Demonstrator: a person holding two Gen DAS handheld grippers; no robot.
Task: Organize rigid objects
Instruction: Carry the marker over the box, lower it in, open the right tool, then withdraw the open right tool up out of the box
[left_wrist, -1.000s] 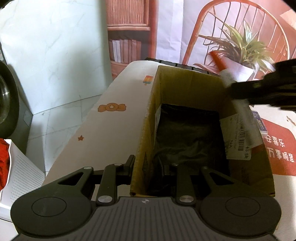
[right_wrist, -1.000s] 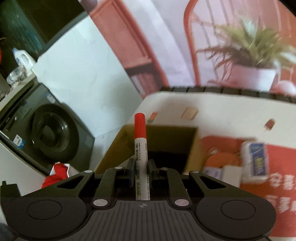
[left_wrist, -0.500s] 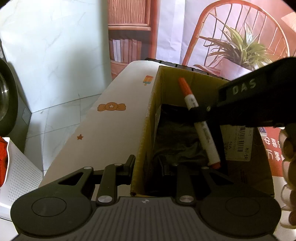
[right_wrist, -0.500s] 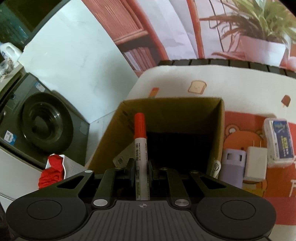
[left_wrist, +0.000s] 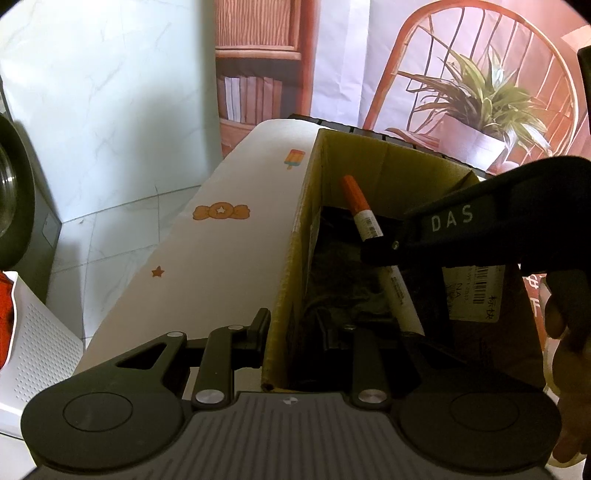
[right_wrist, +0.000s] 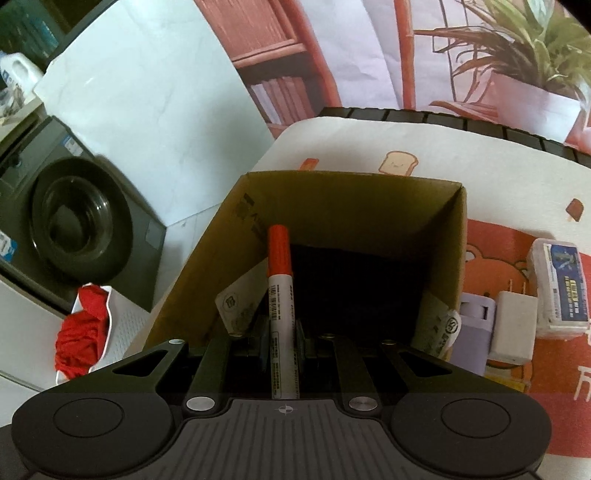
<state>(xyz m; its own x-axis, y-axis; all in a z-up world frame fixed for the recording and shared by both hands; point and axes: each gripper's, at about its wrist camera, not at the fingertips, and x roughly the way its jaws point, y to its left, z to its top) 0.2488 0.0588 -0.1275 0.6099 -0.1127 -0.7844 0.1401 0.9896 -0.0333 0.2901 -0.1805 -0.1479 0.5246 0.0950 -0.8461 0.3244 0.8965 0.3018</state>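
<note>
- Left wrist view: the left gripper (left_wrist: 295, 334) sat nearest, its jaws clamped on the near left wall of the cardboard box (left_wrist: 291, 258), one finger outside the wall and one inside.
- Just beyond, the marker (left_wrist: 373, 243) hung tilted over the box's dark interior, red cap up and away, white barrel slanting down toward the near right.
- The right gripper (left_wrist: 380, 251) reached in from the right, pinching the marker about mid-barrel; a hand (left_wrist: 565, 332) showed at the right edge.
- A white shipping label (left_wrist: 476, 291) stuck to the box's right wall.
- Right wrist view: the right gripper's (right_wrist: 282, 341) jaws were closed on the marker (right_wrist: 280, 295), which pointed straight ahead over the open box (right_wrist: 450, 236).
- Right of the box lay a lilac item (right_wrist: 472, 328), a white charger plug (right_wrist: 511, 325) and a small wrapped pack (right_wrist: 559, 288) on the printed tablecloth (right_wrist: 498, 166).
- Farther left stood a washing machine (right_wrist: 74, 229).
</note>
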